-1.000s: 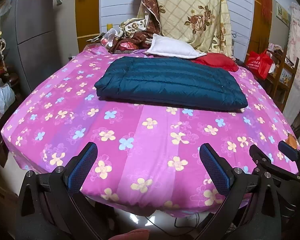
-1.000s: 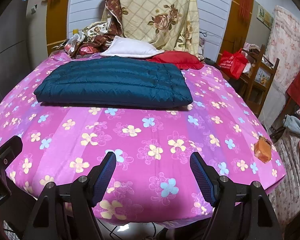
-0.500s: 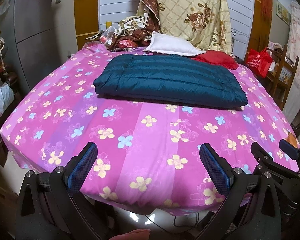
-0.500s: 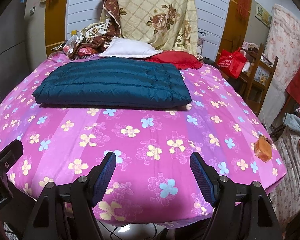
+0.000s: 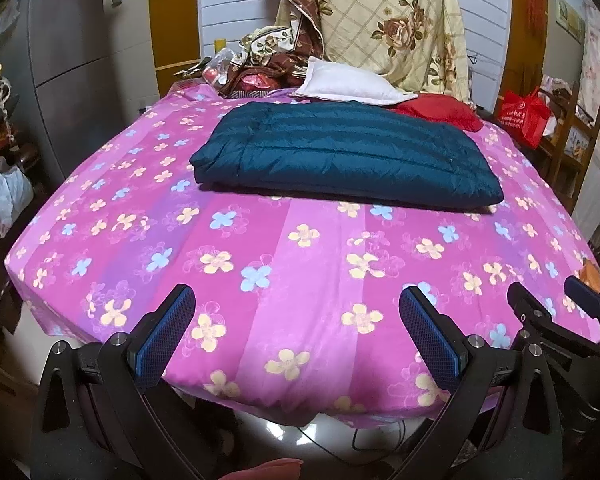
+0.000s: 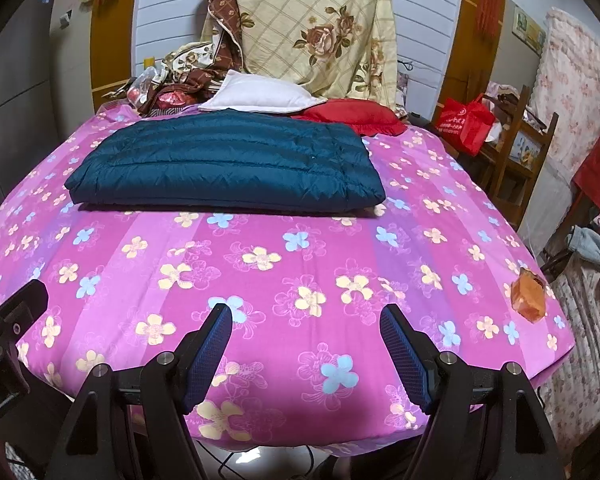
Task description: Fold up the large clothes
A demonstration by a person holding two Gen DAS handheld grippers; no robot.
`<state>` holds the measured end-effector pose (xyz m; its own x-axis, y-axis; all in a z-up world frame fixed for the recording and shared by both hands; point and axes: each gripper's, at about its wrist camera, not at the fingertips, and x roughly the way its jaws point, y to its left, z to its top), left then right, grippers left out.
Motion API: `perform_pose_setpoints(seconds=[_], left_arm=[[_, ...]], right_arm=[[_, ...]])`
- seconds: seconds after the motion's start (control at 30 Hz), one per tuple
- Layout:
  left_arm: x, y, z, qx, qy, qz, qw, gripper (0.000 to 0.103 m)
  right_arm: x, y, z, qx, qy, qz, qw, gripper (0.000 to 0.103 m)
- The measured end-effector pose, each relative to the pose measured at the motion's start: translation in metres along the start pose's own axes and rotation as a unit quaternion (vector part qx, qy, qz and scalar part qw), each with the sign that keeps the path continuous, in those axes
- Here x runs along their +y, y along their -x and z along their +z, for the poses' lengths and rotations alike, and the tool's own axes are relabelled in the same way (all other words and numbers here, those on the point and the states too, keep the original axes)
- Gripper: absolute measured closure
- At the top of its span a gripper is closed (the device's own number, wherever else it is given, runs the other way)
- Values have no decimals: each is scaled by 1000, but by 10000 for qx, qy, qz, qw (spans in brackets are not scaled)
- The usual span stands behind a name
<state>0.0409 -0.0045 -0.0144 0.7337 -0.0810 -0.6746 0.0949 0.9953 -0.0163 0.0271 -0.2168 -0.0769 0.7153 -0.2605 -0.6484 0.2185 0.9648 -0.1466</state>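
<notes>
So the blue puffy jacket (image 5: 346, 156) is lying already folded flat in the middle of the pink flowered bed (image 5: 260, 280), long side running left to right, well ahead of both claws. Left gripper (image 5: 296, 332) and right gripper (image 6: 306, 354) are both spread wide and empty at the near edge, about equally far away.

White pillow (image 6: 260, 94) beside red cushion (image 6: 352, 114) at bed's far end; orange packet (image 6: 528, 300) near right edge.
</notes>
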Motion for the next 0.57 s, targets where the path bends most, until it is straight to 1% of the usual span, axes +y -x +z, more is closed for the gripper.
perform_pose_setpoints(seconds=[0.3,0.37,0.43,0.47,0.57], left_arm=[[-1,-1,0,-11,-20,11,10000,1],[-1,0,0,-45,-25,71,10000,1],[-2,0,-1,-127,-72,256,9996,1],[-3,0,-1,-131,-81,290,9995,1],[-1,-4,-2,-13,-2,236,9997,1]], right_arm=[[7,-2,-3,-47,96,57,9999,29],[7,-1,-3,-60,93,18,9999,29],[6,-1,-3,-64,74,-5,10000,29],[5,-1,-3,-58,58,0,10000,29],[3,-3,-3,-33,20,10,10000,29]])
